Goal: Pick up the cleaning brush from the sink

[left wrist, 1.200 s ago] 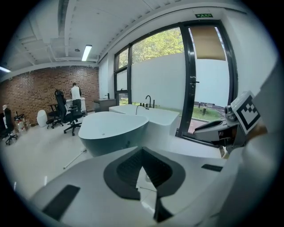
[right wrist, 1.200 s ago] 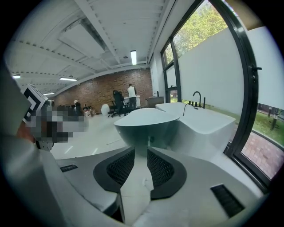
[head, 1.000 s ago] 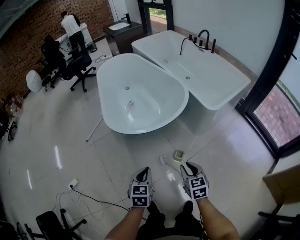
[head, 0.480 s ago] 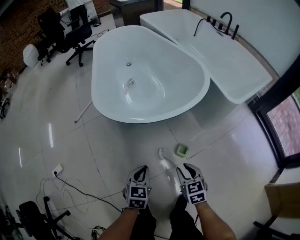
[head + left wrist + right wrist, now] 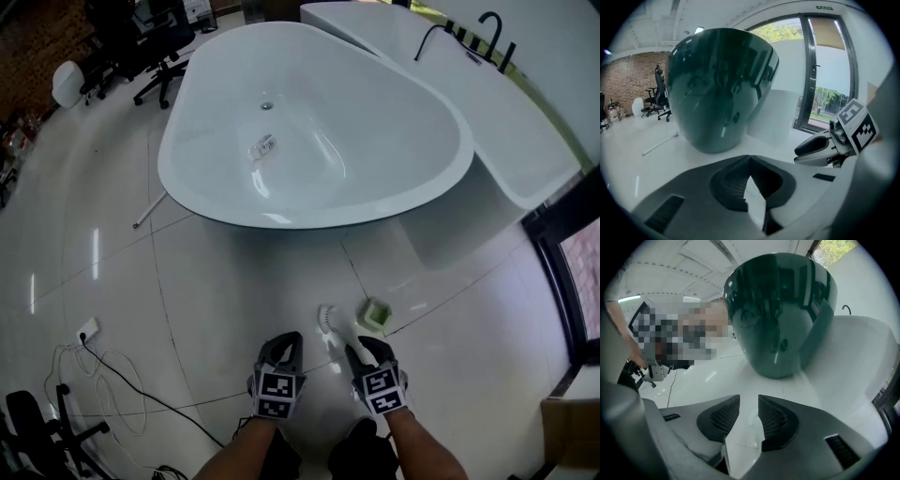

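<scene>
A white cleaning brush [image 5: 330, 324] lies on the glossy tiled floor, below the big oval white bathtub [image 5: 309, 202]. My right gripper [image 5: 364, 349] hovers low at the near end of its handle. Its jaws have just been opening and stand apart; in the right gripper view [image 5: 749, 401] only floor and a faint pale shape show between the pads, untouched. My left gripper [image 5: 285, 339] hangs beside it, left of the brush, its tips together [image 5: 750, 159] with nothing held. A small pale object [image 5: 264, 145] lies inside the tub.
A small green-and-white block [image 5: 375, 314] sits just right of the brush head. A rectangular tub [image 5: 525, 141] with a black faucet [image 5: 489, 36] adjoins at the right. A thin white rod [image 5: 150, 208], a cable [image 5: 122, 384] and office chairs [image 5: 141, 37] are at the left.
My view and both grippers have dropped toward the floor. The oval tub has grown larger in view, and the right gripper has come close to the brush.
</scene>
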### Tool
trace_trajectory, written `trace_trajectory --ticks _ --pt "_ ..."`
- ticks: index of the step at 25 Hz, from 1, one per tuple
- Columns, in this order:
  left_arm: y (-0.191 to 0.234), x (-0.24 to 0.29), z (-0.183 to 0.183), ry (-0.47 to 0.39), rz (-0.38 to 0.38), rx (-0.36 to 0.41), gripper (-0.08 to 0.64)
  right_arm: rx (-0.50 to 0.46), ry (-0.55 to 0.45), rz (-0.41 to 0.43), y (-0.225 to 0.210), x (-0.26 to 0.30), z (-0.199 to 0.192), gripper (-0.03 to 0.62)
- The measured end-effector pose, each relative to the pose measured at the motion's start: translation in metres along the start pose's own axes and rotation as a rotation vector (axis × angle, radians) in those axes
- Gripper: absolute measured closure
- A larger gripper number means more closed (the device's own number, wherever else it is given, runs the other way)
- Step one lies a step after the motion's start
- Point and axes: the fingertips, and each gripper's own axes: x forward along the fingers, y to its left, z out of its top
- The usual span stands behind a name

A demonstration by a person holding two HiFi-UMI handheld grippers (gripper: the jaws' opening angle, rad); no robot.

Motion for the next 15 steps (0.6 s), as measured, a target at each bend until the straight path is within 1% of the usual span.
trace_trajectory --ticks 4,5,6,9,11,15 --pt "0.013 0.078 -0.091 -0.030 -0.002 0.033 0.552 -0.047 0.009 0.011 -0.009 0.086 -0.105 0.465" --pt "0.015 0.092 -0.108 -0.033 -0.007 0.041 0.552 -0.059 0.015 0.016 -0.009 0.102 -0.124 0.449" --pt "0.017 0.104 -0.120 -0.027 -0.018 0.055 0.552 -0.069 0.021 0.021 -0.011 0.115 -0.139 0.450" --pt "0.016 0.136 -0.150 0.038 -0.062 0.093 0.552 -0.080 0.036 0.025 -0.023 0.143 -0.167 0.451" --pt "0.014 0.156 -0.167 0.066 -0.099 0.074 0.552 -0.081 0.043 0.019 -0.028 0.158 -0.189 0.450" --pt "0.010 0.174 -0.173 0.045 -0.144 0.076 0.552 -0.083 0.046 0.023 -0.029 0.179 -0.212 0.450"
